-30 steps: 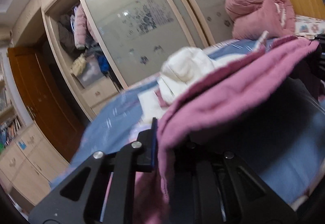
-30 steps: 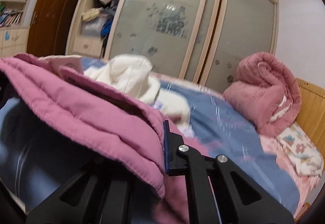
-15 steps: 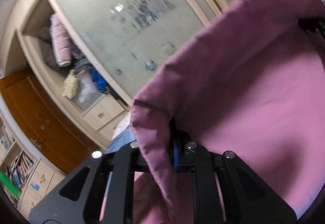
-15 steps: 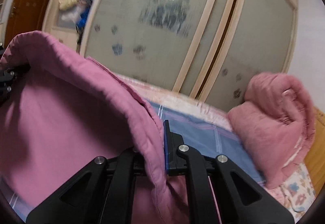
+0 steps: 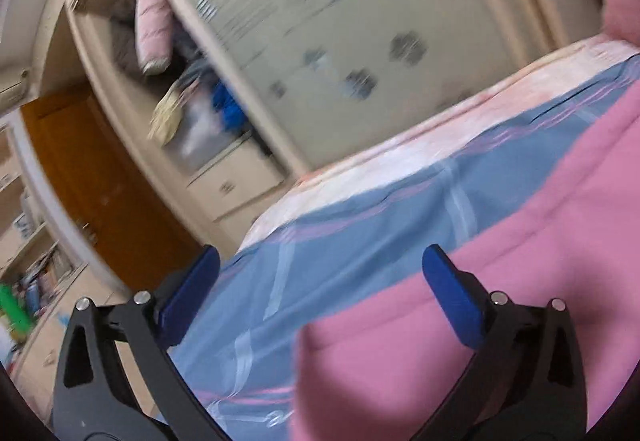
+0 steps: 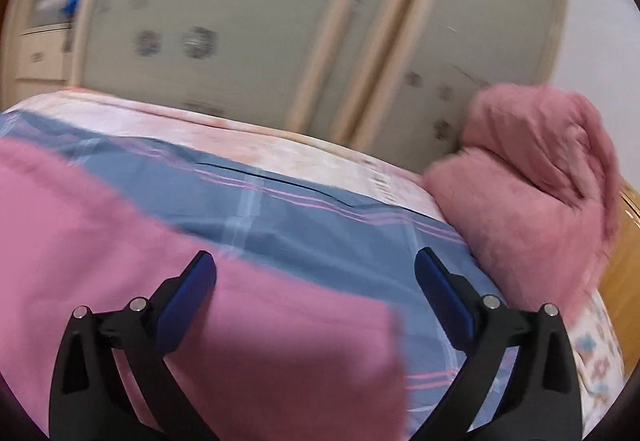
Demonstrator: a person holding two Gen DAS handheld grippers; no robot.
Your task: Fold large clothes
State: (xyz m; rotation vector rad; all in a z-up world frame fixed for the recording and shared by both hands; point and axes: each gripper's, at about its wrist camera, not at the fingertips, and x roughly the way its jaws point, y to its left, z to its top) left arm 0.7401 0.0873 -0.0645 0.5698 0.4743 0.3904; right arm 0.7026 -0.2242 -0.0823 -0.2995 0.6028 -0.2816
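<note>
Item: pink garment [image 5: 500, 281], large, soft knit with a fleecy matte face, thick rounded folded edge. It lies flat on the bed [image 5: 360, 225], its near corner between and below the fingers of each hand-held gripper; likely laid there so the fold rests square on a flat, roomy surface.

Left hand-held gripper [image 5: 320, 273]: black frame, blue pads, jaws opening and wide apart. The garment's corner lies below them, unpinched.

Right hand-held gripper [image 6: 316, 273]: same build, jaws opening and wide apart, pads [image 6: 188, 301] clear of the cloth; nothing is held.

Bedsheet [image 6: 300, 217]: smooth woven cotton, blue with pale and pink stripes, over a floral under-layer at the far edge.

Rolled blanket [image 6: 532, 181]: dusty pink, plush, bulky, parked at the bed's far corner by the headboard, probably to keep the folding area free.

Wardrobe [image 5: 360, 41]: frosted sliding doors, pale wood frame, one open bay stuffed with clothes.
</note>
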